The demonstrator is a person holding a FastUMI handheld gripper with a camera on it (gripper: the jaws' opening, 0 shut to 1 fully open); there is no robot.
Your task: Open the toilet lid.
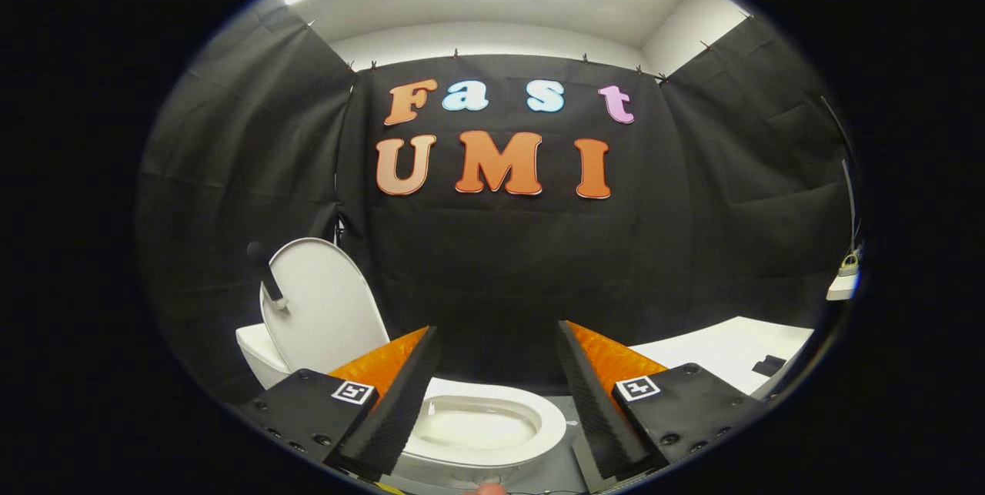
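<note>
in the gripper view the gripper (499,379) is spread wide and released, nothing between its two fingers (396,395), both just hanging in the air above the toilet (481,433). the fingers are black with ribbed inner faces and orange on the outer sides, and each base has a small square black-and-white marker on it. the toilet lid (323,306) is already up: it stands nearly upright behind the left finger, long axis running up and down, narrower rounded end on top, tilted a bit back and to the left, with its pale inner face turned toward the camera and the bowl. a short black handle with a round knob (265,273) sticks out from the lid's left edge, angled up and to the left. below the lid you can see the white tank (258,352) part, and the seat ring with the open bowl sits low between and just ahead of the fingers, long axis running roughly left to right here. off past the right finger there's a white table (731,349) with a small dark thing (769,364) lying on it, can't tell what it is.
</note>
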